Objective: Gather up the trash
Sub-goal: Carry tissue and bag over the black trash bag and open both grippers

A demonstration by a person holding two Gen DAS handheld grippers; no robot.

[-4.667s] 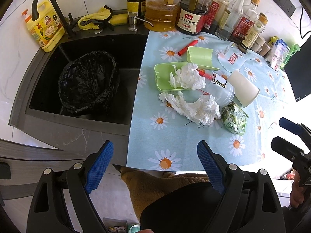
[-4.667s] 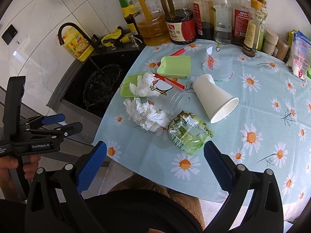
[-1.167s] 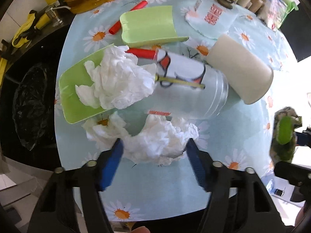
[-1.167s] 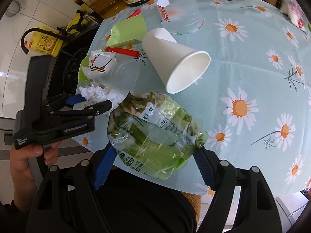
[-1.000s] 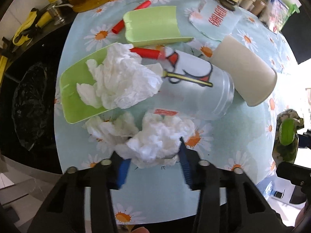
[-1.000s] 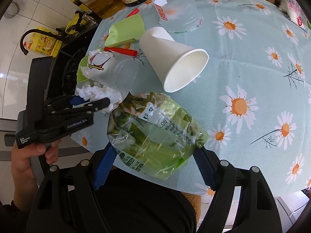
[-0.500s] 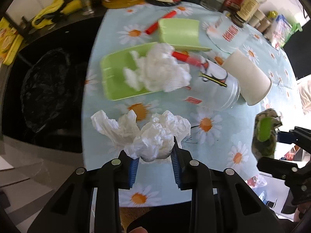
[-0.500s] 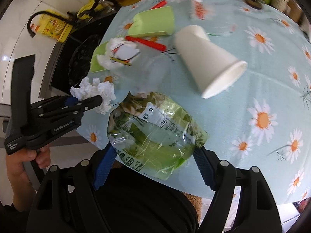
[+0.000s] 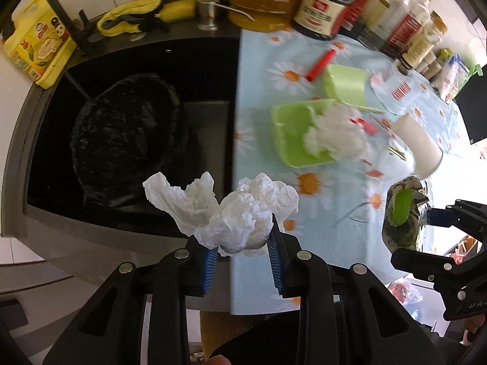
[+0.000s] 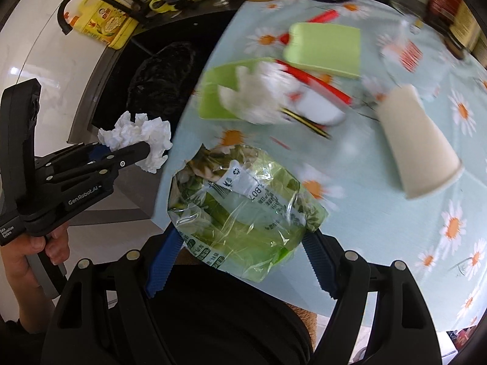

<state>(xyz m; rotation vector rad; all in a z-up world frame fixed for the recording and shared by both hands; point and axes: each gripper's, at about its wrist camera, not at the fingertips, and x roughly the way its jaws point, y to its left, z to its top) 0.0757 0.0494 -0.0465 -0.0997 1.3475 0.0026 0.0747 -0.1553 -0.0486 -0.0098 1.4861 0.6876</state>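
The left gripper [image 9: 242,249] squeezes a crumpled white tissue [image 9: 231,213] between its blue pads. Its jaws are pulled in close, with the paper puffing out above them. The tissue hangs in the air over the line where the sink [image 9: 36,140] meets the table's left edge. In the sink sits a bin with a black trash bag [image 9: 121,140] in it, open at the top. The tissue is near the bag but not over it.

The right gripper [image 10: 240,254] has a green snack bag [image 10: 243,203] clamped between its two blue pads. Its jaws stand wide, because the bag is wide. The bag is crinkly, with clear plastic and small printing on it. It is held up over the near edge of the table.

The table has a blue cloth with daisies [image 10: 395,228] on it. On it lies a white paper cup [image 10: 417,140] on its side, toward the right. A clear plastic cup [image 10: 316,112] with a red and black picture also lies on its side, near the middle. Next to it is a green tray [image 9: 295,133] with another tissue wad [image 9: 334,133] on it. Past the tray is a green lid [image 9: 345,83] and a red stick [image 9: 321,65]. Bottles [image 9: 319,12] stand along the far edge. A yellow soap bottle [image 9: 39,48] stands at the far left corner of the sink, by the black tap [image 10: 91,6].

A hand [image 10: 27,258] grips the handle of the left gripper.
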